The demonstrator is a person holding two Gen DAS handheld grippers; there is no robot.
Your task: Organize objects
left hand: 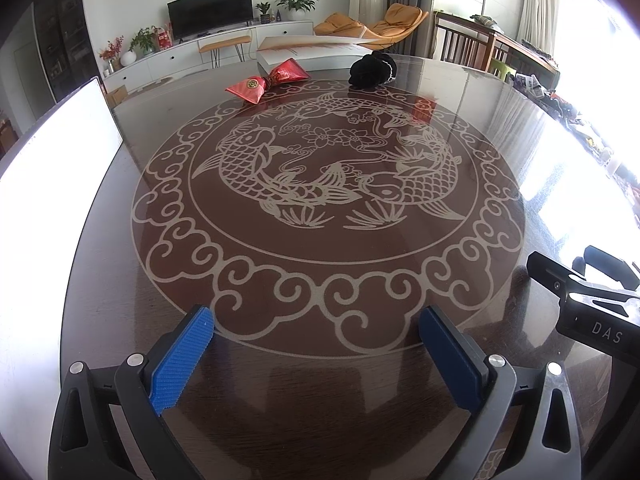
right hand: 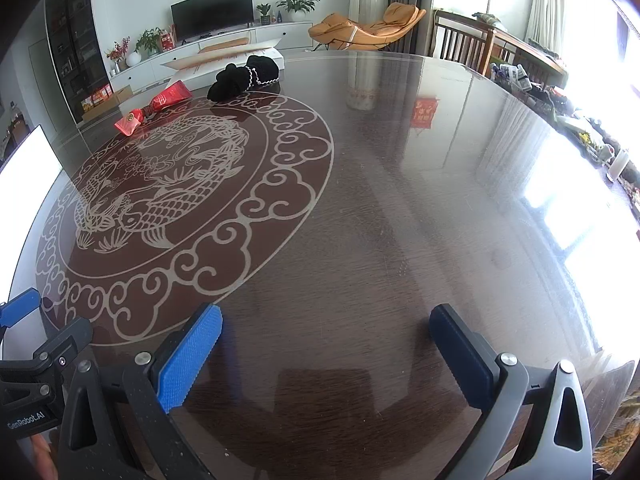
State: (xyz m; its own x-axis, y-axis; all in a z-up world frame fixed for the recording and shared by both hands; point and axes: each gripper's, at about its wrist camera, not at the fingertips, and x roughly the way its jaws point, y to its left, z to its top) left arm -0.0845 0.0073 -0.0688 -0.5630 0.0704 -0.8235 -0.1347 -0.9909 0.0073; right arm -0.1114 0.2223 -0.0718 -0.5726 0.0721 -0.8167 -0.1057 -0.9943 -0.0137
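Observation:
A red candy-shaped packet (left hand: 269, 80) lies at the far side of the round dark table (left hand: 320, 360). A black cloth bundle (left hand: 373, 69) lies to its right, in front of a flat white box (left hand: 316, 51). My left gripper (left hand: 314, 354) is open and empty, low over the near part of the table. My right gripper (right hand: 326, 358) is open and empty, beside it to the right. In the right wrist view the red packet (right hand: 156, 109), the black bundle (right hand: 246, 76) and the white box (right hand: 224, 60) sit far off at upper left.
A white board (left hand: 60, 148) stands at the table's left edge. The table carries a pale fish-and-cloud pattern (left hand: 328, 184). Wooden chairs (left hand: 468, 46) and a cluttered sideboard (left hand: 560, 100) stand to the right. The right gripper's body (left hand: 592, 304) shows at right.

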